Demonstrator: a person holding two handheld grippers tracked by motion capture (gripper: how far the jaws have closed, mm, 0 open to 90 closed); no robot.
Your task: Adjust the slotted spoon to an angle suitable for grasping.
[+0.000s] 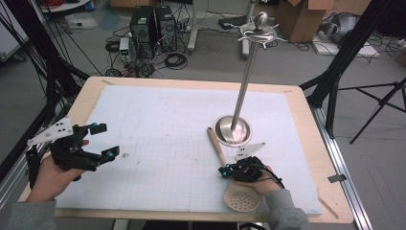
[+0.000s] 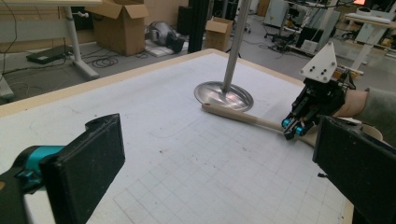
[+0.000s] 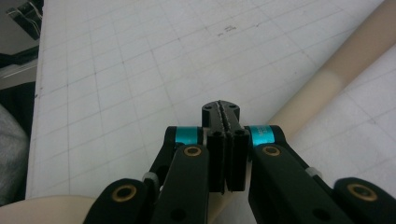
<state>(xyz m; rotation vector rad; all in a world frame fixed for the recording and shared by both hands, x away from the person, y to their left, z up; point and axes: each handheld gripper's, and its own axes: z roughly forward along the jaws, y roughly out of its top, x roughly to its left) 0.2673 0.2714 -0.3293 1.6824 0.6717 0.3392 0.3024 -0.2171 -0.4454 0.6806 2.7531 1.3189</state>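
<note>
A beige slotted spoon (image 1: 216, 146) lies on the white grid mat (image 1: 158, 124), its handle pointing at the round base of a steel utensil stand (image 1: 232, 130) and its perforated head (image 1: 242, 199) near the front edge. My right gripper (image 1: 224, 171) hovers low over the spoon's neck with its jaws pressed together and nothing between them; in the right gripper view the gripper (image 3: 221, 109) sits just left of the handle (image 3: 336, 74). My left gripper (image 1: 106, 140) is held at the mat's left edge, open and empty, and its view looks toward the stand (image 2: 224, 95) and the right gripper (image 2: 293, 128).
The stand's pole (image 1: 245, 86) rises to a ring of hooks (image 1: 261, 33) above the table's right half. The wooden table border (image 1: 306, 124) surrounds the mat. Computers, cables and cardboard boxes sit on the floor beyond the far edge.
</note>
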